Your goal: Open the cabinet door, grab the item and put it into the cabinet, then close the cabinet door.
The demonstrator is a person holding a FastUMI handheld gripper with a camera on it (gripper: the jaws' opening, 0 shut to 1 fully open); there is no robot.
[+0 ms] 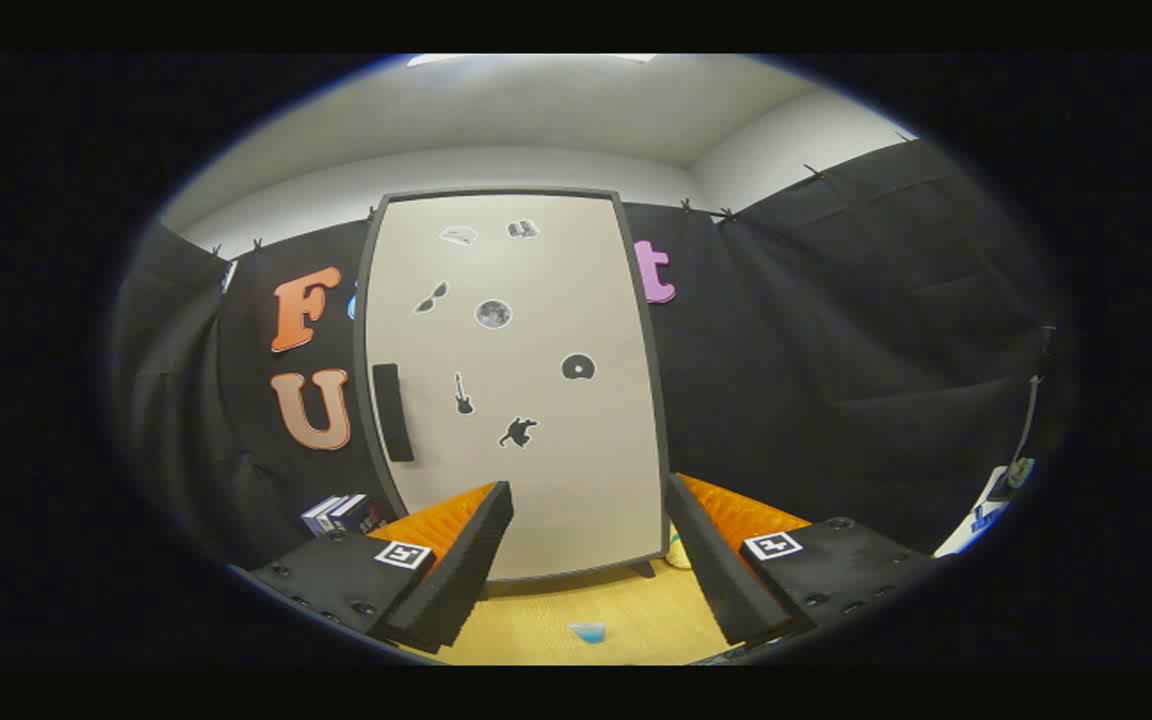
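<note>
Wood-grain tabletop [626, 610]: it carries the cabinet and, between your fingers and close to you, a small pale-blue item [587, 631].
Cabinet door [516, 380]: pale, dotted with small dark stickers and closed flush in its dark frame, so step one is not yet done.
Handle [392, 412]: a dark vertical bar on the door's left edge; judging by that, the hinge is on the right and you will pull from the left.
Gripper [588, 560]: your jaws stand wide apart and hold nothing, well short of the door, probably ready to straddle the handle.
Item to store: likely the blue piece on the table, though it is too small to identify.
Beside the cabinet: a stack of boxes [339, 512] sits to its left, and something pale [677, 550] peeks out at its lower right corner.
</note>
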